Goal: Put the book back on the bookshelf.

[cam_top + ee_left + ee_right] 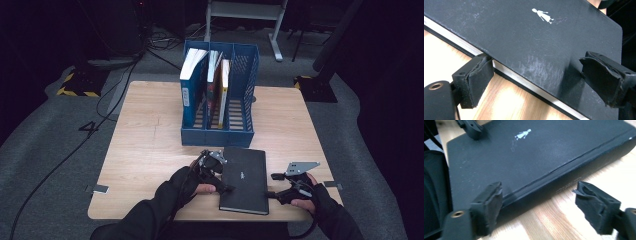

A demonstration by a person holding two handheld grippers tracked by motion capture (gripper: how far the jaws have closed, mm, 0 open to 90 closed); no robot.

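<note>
While the black book (244, 179) lies flat at the table's (145, 145) near edge, its far end is cut off in both gripper views; left gripper (222, 181) and right gripper (272, 186) flank it, jaws spread, pinching nothing, with bare wood before the blue file rack (219, 132).

free room and obstacles around the black book (244, 179) on the table (145, 145).
bare wood lies open left of the book and along the right edge; the blue file rack (220, 95) with upright books stands just behind it, blocking the far side; the left gripper (220, 181) and right gripper (272, 186) flank both long edges.
</note>
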